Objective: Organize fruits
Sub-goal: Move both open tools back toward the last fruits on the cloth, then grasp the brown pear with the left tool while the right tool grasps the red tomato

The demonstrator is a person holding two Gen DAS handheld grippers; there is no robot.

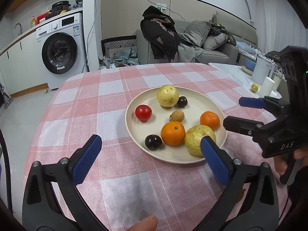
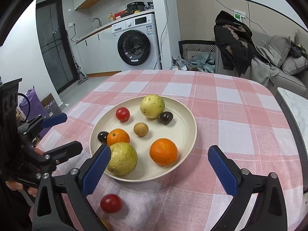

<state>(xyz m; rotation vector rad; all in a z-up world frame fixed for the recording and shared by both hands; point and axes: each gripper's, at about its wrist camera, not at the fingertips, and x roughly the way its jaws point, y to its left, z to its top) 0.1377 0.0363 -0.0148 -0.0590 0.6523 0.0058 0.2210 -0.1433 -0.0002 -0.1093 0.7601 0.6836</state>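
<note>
Counter (image 2: 221, 127): covered by a pink-and-white checked cloth; the plate and one loose tomato are carried on it.
Washing machine (image 1: 59, 52): one, white, front-loading, seen behind the counter; a label is stuck on its front panel but cannot be read.
Plate (image 2: 184, 115): one, cream and round, set near the middle of the counter; seven fruits are held in it.
Left gripper (image 1: 151, 148): released, jaws spread wide with nothing between them, held low over the counter at the plate's 6 o'clock edge in the left wrist view.
Right gripper (image 2: 159, 156): released, jaws wide apart, nothing grasped, poised at the plate's near rim; "DAS" is read in pale letters on its body in the left wrist view.
Guavas: two, pale yellow-green; one (image 2: 152, 106) at 12 o'clock on the plate, one (image 2: 123, 158) at 7 o'clock, just beside a blue pad.
Oranges: two; one (image 2: 163, 151) at 5 o'clock, one (image 2: 118, 137) at 8 o'clock, touching the near guava.
Tomatoes: two, red; one (image 2: 122, 114) on the plate at 10 o'clock, one (image 2: 111, 203) off the plate, on the cloth between the right gripper's fingers.
Dark plums: two; one (image 2: 166, 117) touching the far guava, one (image 2: 102, 137) against the 8 o'clock orange.
Longan (image 2: 141, 129): one, tan, at the plate's centre.
</note>
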